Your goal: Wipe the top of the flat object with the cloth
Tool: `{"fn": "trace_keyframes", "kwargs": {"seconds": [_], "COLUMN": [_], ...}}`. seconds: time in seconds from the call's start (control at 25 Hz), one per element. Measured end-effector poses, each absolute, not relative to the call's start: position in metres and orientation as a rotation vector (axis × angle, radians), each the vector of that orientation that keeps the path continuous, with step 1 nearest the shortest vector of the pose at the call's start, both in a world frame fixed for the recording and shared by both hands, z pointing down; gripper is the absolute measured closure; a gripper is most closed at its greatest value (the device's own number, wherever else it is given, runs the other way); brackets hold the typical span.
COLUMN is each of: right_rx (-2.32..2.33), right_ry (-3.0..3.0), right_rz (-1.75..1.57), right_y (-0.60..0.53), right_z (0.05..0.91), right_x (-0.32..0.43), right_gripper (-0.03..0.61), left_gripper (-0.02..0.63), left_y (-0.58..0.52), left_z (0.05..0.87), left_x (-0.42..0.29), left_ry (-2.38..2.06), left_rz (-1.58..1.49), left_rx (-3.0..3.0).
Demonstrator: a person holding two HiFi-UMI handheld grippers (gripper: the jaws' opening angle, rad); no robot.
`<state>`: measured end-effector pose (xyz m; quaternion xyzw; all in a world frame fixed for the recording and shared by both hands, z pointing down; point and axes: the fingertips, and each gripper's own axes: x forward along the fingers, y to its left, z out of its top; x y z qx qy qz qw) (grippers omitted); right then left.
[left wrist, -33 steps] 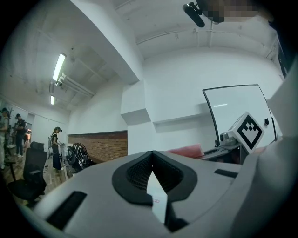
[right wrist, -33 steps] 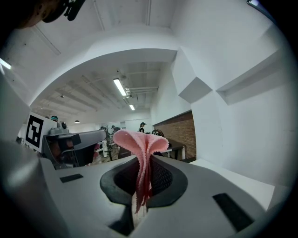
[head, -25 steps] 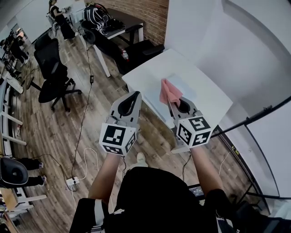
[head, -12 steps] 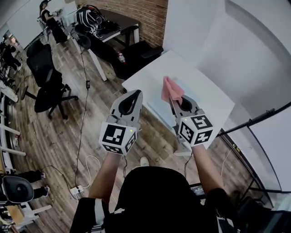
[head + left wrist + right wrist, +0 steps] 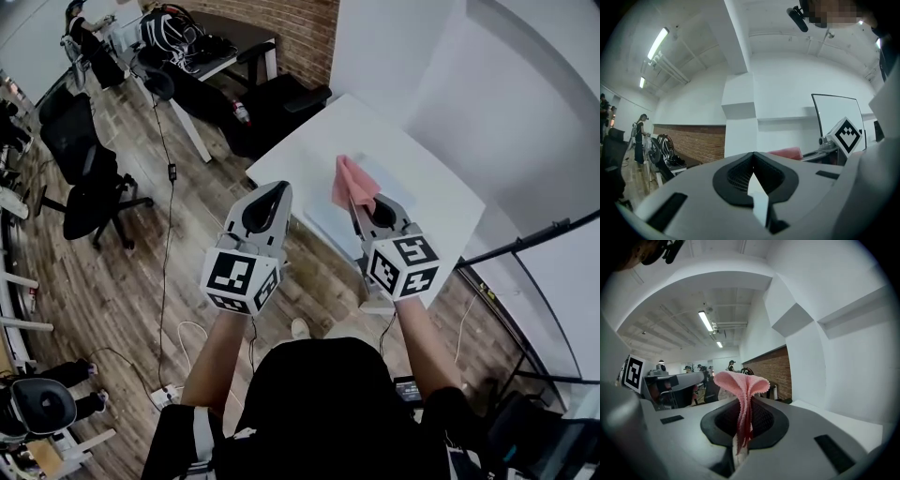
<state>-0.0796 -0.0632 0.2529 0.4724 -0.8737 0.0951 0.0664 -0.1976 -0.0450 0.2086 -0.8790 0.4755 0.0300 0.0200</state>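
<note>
My right gripper (image 5: 357, 201) is shut on a pink cloth (image 5: 352, 181), which stands up in folds above its jaws and over the white table (image 5: 403, 141). In the right gripper view the cloth (image 5: 741, 383) rises pinched from between the closed jaws of the right gripper (image 5: 743, 402). A pale flat sheet (image 5: 382, 175) lies on the table just beyond the cloth, faint against the white top. My left gripper (image 5: 280, 190) is shut and empty, held level beside the right one off the table's near left edge. The left gripper (image 5: 753, 155) points up toward the wall.
A black office chair (image 5: 84, 178) and a desk with bags (image 5: 202, 47) stand to the left on the wooden floor. A cable (image 5: 169, 234) runs to a power strip (image 5: 159, 398). A black stand (image 5: 525, 242) rises right of the table. White walls close in behind it.
Both grippers stay almost where they were, with the cloth still pinched in the right one. The view has shifted slightly, so the room at left slides up and away.
</note>
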Motion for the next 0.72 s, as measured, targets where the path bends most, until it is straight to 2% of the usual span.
{"fn": "trace_keyframes", "kwargs": {"seconds": [0.72], "right_rx": [1.485], "right_ry": [-2.568], "right_rz": [0.404], "right_y": [-0.127], "right_z": [0.291], "right_x": [0.009], "right_gripper": [0.532], "left_gripper": [0.603], "left_y": [-0.111], "left_z": [0.255], "left_x": [-0.108], "left_ry": [1.398], "left_rz": [0.015], "left_rx": [-2.85]}}
